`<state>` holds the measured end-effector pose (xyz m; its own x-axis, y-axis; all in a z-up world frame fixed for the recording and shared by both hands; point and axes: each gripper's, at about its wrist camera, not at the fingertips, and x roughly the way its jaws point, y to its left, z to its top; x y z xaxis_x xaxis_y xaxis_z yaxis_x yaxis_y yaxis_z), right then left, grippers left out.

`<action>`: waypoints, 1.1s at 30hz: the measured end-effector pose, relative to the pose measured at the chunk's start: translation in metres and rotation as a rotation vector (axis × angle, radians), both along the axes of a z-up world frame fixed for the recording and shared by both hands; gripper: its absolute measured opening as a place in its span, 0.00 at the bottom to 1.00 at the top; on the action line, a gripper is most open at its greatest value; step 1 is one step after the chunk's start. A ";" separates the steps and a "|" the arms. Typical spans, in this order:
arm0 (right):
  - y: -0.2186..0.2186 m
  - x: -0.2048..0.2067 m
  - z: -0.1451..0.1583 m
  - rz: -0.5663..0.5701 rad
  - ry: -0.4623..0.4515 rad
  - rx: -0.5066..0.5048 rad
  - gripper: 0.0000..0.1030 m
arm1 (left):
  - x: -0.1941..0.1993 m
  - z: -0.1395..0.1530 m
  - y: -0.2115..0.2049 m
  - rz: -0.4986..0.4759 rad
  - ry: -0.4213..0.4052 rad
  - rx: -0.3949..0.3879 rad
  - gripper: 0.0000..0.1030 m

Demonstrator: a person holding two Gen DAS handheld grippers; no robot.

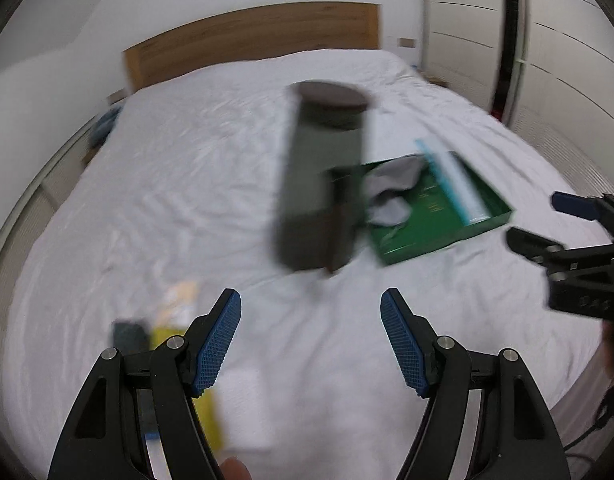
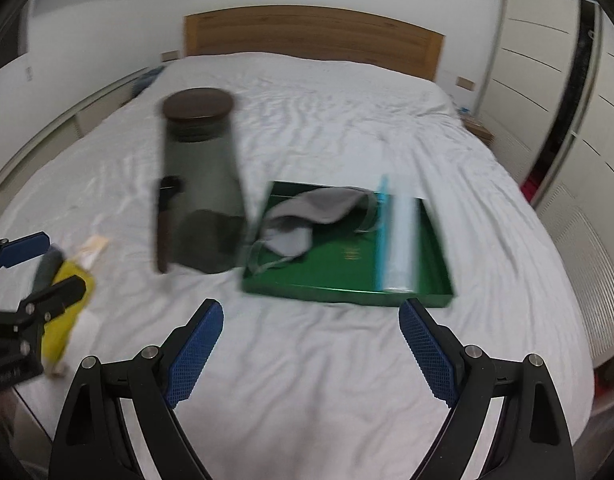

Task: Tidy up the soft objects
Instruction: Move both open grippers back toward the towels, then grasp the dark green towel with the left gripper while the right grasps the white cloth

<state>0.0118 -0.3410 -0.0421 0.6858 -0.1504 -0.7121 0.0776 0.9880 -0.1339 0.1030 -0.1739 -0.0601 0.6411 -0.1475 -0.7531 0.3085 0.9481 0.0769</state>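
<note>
grey cloth pouch (image 2: 307, 212) | crumpled, slack | inside green tray (image 2: 347, 290) | on bed

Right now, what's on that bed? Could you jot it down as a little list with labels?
Surface: bed with a white sheet, wooden headboard
Tall item: dark jar with a brown lid, standing upright
Container: green tray beside the jar
In tray: grey cloth, pale blue tube
Near edge: yellow item, blurred
Left gripper: open, empty
Right gripper: open, empty
</note>
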 end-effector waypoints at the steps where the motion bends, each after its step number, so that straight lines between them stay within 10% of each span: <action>1: 0.012 -0.003 0.001 0.024 0.003 0.006 0.88 | -0.003 -0.002 0.017 0.024 0.001 0.008 0.65; 16: 0.132 0.013 -0.037 0.232 0.080 0.095 0.88 | -0.019 -0.048 0.229 0.334 0.087 0.060 0.65; 33: 0.203 0.068 -0.113 0.312 0.234 0.129 0.88 | 0.021 -0.113 0.233 0.256 0.237 -0.004 0.65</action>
